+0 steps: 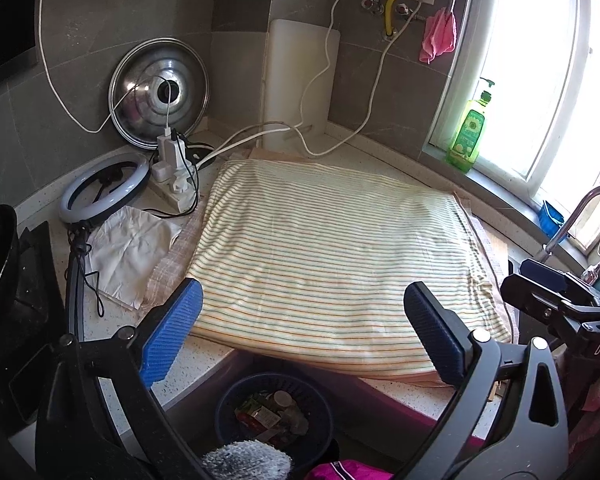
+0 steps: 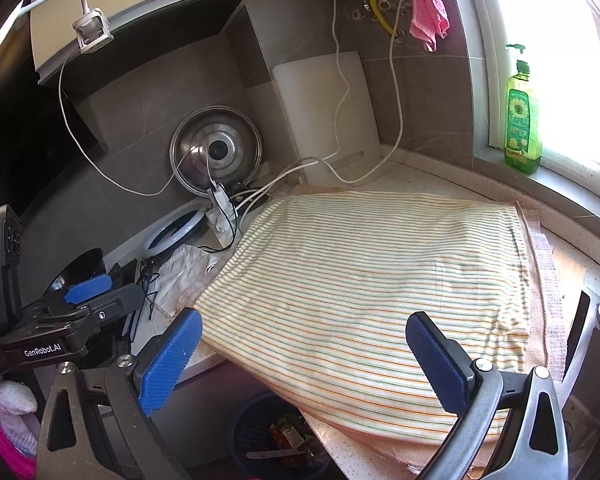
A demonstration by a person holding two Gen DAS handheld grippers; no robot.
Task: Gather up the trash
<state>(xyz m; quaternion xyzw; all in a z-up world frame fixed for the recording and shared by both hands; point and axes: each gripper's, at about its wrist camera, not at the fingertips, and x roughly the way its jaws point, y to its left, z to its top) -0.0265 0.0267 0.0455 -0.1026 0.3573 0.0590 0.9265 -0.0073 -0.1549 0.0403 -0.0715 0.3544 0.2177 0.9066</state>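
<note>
Both grippers are hanging wide open over the bench, holding nothing.

I am keeping my left gripper (image 1: 302, 332) and right gripper (image 2: 304, 356) above the striped cloth (image 1: 332, 248), with their jaws far apart. The trash (image 1: 272, 410) is lying down in the blue bin (image 1: 228, 408), which is sitting below the bench (image 1: 112, 364) edge, I think so scraps can drop straight in. A crumpled white paper (image 1: 130, 252) is lying left of the cloth, maybe more trash.

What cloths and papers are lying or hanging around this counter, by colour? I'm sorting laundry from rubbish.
Striped cloth: 1
Pink cloth hanging on the wall: 1
White crumpled paper: 1
Total: 3
</note>
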